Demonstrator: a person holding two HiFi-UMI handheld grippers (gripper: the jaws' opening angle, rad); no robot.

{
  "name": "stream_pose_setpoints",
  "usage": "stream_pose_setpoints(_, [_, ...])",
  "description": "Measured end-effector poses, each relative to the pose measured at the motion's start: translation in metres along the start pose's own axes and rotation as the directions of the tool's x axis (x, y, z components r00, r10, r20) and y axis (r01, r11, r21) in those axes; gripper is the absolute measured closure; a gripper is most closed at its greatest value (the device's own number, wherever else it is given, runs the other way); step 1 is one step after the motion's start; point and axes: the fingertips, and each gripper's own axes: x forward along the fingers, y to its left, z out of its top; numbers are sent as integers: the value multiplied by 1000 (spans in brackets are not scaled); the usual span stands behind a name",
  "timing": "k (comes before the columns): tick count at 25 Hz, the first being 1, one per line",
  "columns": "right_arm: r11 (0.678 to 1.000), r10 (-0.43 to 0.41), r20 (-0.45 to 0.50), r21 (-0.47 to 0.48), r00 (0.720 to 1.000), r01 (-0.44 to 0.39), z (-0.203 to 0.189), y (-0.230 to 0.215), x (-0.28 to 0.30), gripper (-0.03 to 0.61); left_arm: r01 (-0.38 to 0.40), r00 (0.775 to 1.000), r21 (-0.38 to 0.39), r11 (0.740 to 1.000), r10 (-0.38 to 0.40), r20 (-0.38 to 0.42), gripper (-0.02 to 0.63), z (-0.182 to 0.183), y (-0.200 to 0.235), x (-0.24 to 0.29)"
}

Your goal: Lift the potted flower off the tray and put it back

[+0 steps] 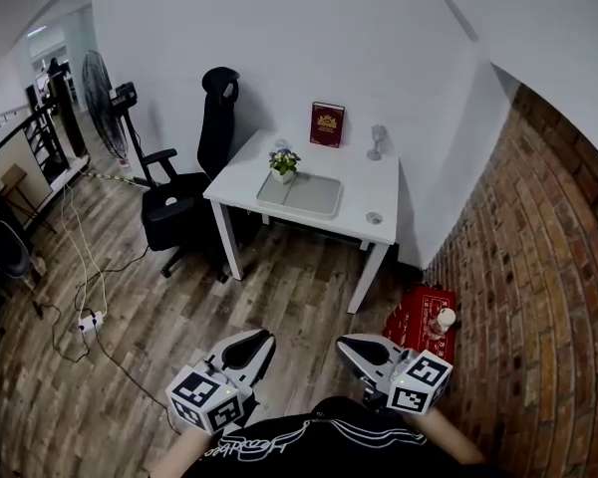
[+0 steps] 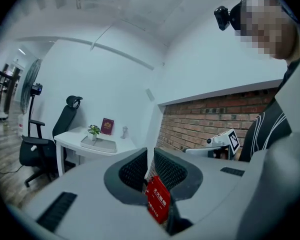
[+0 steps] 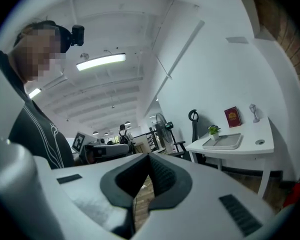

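Holding left gripper (image 1: 259, 339) and right gripper (image 1: 351, 345) both clenched on nothing, being well apart from the table (image 1: 379, 182); leaving flower (image 1: 284, 162) on tray (image 1: 314, 199). Probably needing to approach first.

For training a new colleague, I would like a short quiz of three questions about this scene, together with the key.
1. True or false: the potted flower stands on the tray.
2. What leans against the wall behind the tray? A) red book B) laptop C) green mug
3. Which touches the flower: the left claw, the right claw, or neither?
Key: 1 true; 2 A; 3 neither.
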Motion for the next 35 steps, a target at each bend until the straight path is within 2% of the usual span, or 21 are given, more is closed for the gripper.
stream_pose_setpoints(4, [1000, 8, 1, 26, 1000, -8, -6, -8, 2, 578, -45, 999, 3, 999, 45, 22, 554, 5, 16, 2])
stream_pose_setpoints(7, [999, 7, 4, 47, 1000, -7, -9, -22, 7, 578, -56, 998, 5, 998, 56, 33, 387, 9, 29, 13])
stream_pose_setpoints(10, [998, 7, 17, 62, 1000, -8, -8, -41, 15, 578, -84, 996, 48, 995, 82, 37, 313, 13, 45, 28])
stream_pose_setpoints(17, [997, 3, 51, 83, 999, -7, 9, -112, 60, 578, -134, 991, 96, 986, 133, 13, 259, 24, 111, 76])
stream_pose_setpoints(24, [995, -25, 56, 101, 998, 19, 41, -213, 125, 578, -201, 979, 66, 977, 202, -11, 215, 41, 206, 148])
stream_pose_setpoints(29, [993, -35, 43, 110, 998, 31, 64, -278, 175, 578, -186, 981, 54, 981, 189, -53, 204, 59, 266, 208])
stream_pose_setpoints(35, [994, -55, -3, 99, 998, 55, 85, -337, 213, 578, -179, 976, 92, 979, 189, -105, 202, 67, 327, 273])
